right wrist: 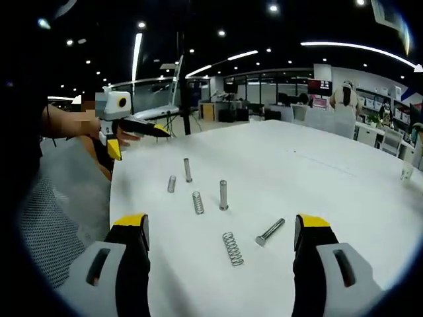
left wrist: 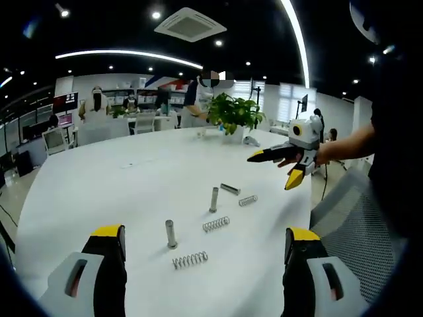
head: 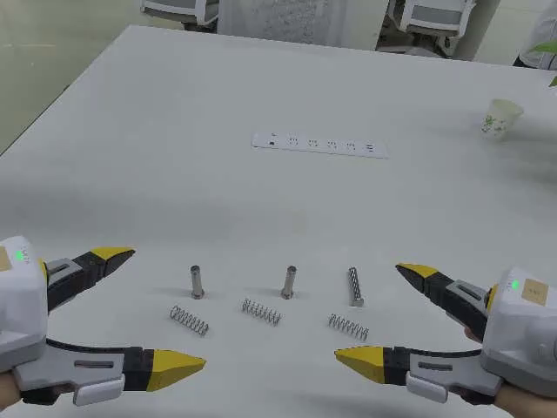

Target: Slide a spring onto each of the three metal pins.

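I have little on my white table (head: 130, 157). Nearest me, the left pin (head: 197, 281) and the middle pin (head: 288, 282) stand upright, and the right pin (head: 355, 286) lies flat on its side. On my side of each pin lies a spring, flat on the top and clear of its pin: the left spring (head: 189, 320), the middle spring (head: 261, 311) and the right spring (head: 348, 326). Farther off, a white power strip (head: 318, 144) lies flat. A paper cup (head: 501, 118) stands toward the far right. In my left gripper view a potted plant (left wrist: 234, 113) seems to stand at the table's far end, though I cannot see its base.
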`<action>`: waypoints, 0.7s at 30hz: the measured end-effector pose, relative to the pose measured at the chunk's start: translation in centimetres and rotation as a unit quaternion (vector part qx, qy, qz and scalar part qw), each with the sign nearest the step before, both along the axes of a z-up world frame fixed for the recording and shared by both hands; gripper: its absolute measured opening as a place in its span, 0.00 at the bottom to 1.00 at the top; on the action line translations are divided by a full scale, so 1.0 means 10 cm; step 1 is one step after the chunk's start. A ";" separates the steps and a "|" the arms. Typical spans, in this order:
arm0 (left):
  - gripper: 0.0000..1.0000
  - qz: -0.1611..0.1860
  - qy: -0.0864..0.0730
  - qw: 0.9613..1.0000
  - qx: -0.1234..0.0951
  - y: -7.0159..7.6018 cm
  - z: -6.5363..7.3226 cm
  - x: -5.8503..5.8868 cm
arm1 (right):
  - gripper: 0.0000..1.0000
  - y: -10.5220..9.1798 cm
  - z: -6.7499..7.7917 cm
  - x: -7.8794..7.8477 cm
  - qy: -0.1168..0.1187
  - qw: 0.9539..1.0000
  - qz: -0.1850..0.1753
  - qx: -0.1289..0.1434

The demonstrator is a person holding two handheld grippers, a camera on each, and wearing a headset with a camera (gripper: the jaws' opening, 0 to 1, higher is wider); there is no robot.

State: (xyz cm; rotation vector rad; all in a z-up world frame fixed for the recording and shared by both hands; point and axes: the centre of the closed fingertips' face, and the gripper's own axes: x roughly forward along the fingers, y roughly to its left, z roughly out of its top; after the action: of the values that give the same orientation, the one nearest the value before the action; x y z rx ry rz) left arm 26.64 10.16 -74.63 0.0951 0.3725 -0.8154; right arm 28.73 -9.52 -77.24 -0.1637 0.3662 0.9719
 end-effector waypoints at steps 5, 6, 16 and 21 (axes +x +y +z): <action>0.98 0.000 0.001 1.000 0.001 0.00 0.00 0.00 | 0.90 0.00 0.00 -0.01 0.000 1.000 0.000 0.000; 0.98 0.000 0.001 1.000 0.001 0.00 0.00 0.00 | 0.90 -0.01 -0.01 -0.01 0.000 1.000 0.000 -0.001; 0.98 -0.002 0.002 1.000 0.002 -0.01 -0.01 0.00 | 0.89 0.00 -0.02 -0.01 0.000 1.000 0.001 -0.005; 0.98 -0.003 0.004 1.000 0.001 -0.01 -0.01 -0.01 | 0.88 0.00 -0.03 -0.03 0.002 1.000 0.004 -0.006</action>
State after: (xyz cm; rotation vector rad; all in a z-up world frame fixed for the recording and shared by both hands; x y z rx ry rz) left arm 26.55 10.07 -74.75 0.0948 0.3797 -0.8213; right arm 28.47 -9.49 -77.50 -0.1746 0.3759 0.9786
